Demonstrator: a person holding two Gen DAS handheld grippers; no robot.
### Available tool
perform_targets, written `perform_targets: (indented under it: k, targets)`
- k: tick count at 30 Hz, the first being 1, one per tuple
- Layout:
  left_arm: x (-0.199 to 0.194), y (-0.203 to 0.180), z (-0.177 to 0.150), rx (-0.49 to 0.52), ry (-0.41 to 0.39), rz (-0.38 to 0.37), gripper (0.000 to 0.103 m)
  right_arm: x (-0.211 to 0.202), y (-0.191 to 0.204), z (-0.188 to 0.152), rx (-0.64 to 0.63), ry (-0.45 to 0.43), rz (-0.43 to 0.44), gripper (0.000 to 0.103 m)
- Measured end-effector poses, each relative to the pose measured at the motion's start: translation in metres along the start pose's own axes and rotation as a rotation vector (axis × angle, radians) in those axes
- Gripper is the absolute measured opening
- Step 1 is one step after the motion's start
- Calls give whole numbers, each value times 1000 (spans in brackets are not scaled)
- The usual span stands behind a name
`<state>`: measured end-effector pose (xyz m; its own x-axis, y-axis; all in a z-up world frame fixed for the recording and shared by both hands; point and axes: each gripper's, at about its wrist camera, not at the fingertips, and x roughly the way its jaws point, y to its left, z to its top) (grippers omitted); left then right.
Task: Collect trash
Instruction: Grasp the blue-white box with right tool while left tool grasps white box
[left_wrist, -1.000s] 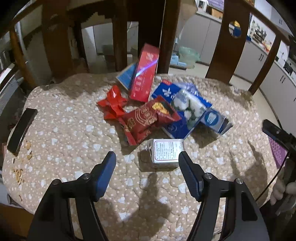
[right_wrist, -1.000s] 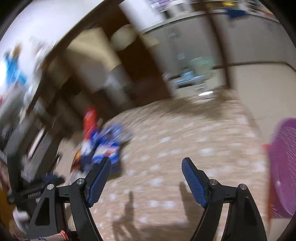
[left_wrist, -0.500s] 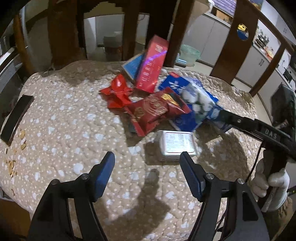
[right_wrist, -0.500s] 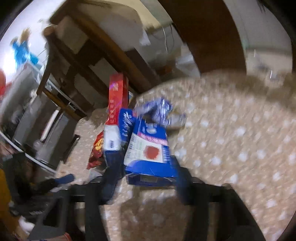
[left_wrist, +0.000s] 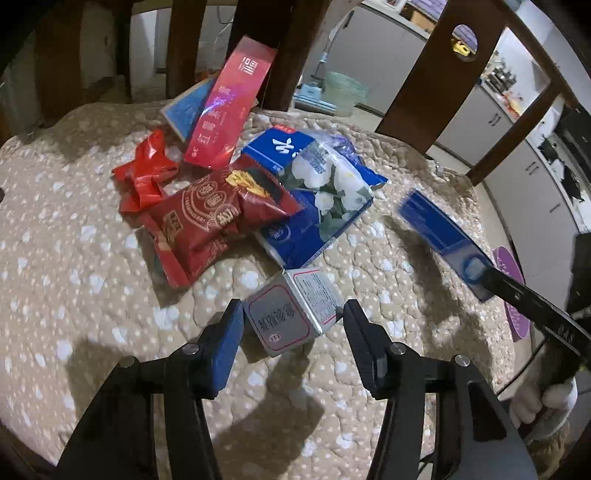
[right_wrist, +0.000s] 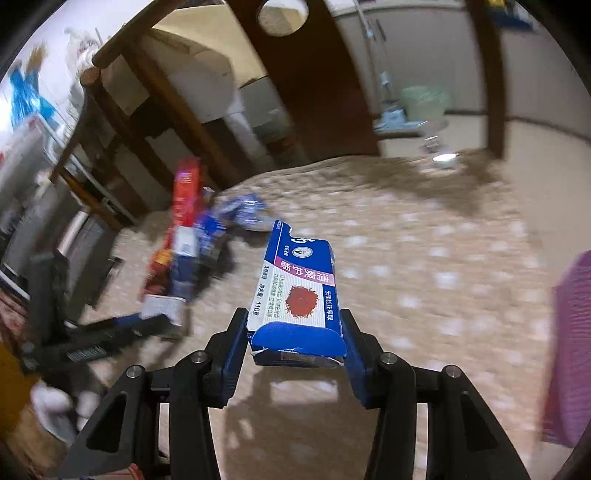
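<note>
Red snack bag (left_wrist: 218, 218), purple basket (right_wrist: 570, 347) (blurred), chair back (left_wrist: 417, 70)

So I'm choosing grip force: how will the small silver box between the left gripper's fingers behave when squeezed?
The small silver box looks like thin cardboard, so probably light and crushable. It already sits tilted on the soft quilted cushion, so it may tip as the left gripper is closing. Its glossy faces might slip.

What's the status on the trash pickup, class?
Right tool clamped on blue toothpaste box. Left tool closing around small grey box. Wrappers remain; nothing blocking.
</note>
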<state>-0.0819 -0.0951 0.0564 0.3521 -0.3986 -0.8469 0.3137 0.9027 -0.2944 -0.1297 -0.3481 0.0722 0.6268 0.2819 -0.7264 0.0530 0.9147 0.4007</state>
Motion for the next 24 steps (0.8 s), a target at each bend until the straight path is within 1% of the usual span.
perform_targets:
  k: [2,3,6,7,8,9,10,12,14,19,22,23,24]
  targets:
    - [-3,-9,-5,29,9,-10,49,-11,-7,-7,-38,1,-78,53]
    - [-6,-15,-9,42,31,-49,48,-14,-11,-10,-44,6,-95,53]
    - [-14,-34,-22,102,64,-95,49,-19,-26,-18,-38,35,-111,56]
    - [-16,-44,-27,137,73,-93,49,-20,-30,-19,-26,38,-112,65]
    - [-16,-48,-29,153,76,-87,49,-19,-35,-20,-3,40,-117,76]
    - [-17,-56,-33,181,76,-65,49,-19,-38,-20,15,38,-121,81]
    - [-17,-61,-35,196,70,-48,49,-18,-41,-19,39,37,-123,82]
    - [-18,-68,-37,221,63,-17,50,-17,-46,-18,67,39,-105,82]
    - [-18,-72,-36,230,63,-4,51,-16,-47,-17,85,38,-89,82]
    - [-22,-79,-44,298,34,84,62,-9,-37,-14,57,22,-116,82]
    - [-22,-79,-46,319,34,112,63,-10,-29,-15,25,-55,-162,82]
    - [-21,-81,-46,324,34,117,63,-11,-26,-15,11,-91,-177,84]
    - [-20,-81,-46,328,33,122,63,-12,-25,-16,2,-108,-185,84]
